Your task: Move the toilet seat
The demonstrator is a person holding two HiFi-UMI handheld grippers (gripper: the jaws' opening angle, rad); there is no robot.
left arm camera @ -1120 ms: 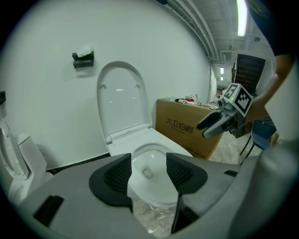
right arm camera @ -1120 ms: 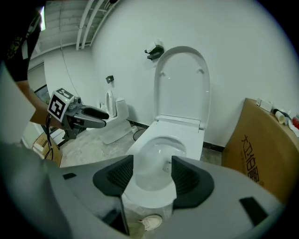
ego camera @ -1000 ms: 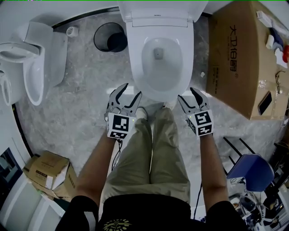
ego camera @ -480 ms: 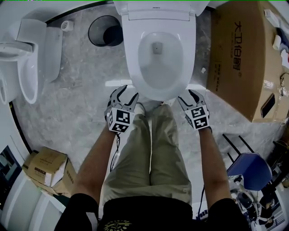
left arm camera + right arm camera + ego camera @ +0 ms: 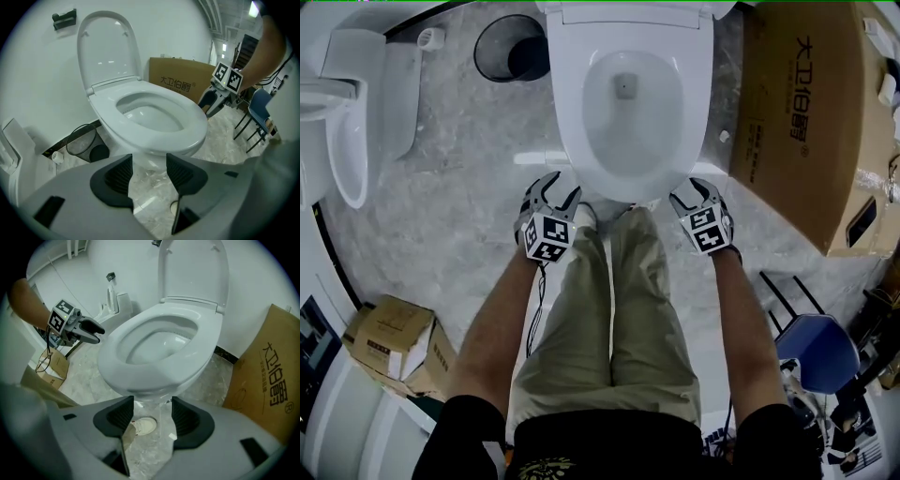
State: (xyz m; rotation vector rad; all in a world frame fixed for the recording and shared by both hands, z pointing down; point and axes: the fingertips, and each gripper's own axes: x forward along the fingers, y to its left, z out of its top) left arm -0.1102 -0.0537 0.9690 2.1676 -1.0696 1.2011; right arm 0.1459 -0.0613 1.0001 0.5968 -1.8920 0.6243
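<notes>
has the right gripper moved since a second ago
Yes. The right gripper has moved forward, closing most of the gap to the front rim of the toilet seat. It is now just beside the seat's front right edge.

Grey marbled floor (image 5: 469,187), white walls (image 5: 37,61) — a cardboard box (image 5: 797,112), black mesh bin (image 5: 502,47), blue chair (image 5: 820,352)

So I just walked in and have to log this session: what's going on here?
A person stands facing a toilet with a gripper in each hand. The left claw and right claw hover near the front edge of the toilet seat, one at each side, both open and empty. The seat lies flat on the bowl, and the lid stands upright. Nothing is gripped yet.
</notes>
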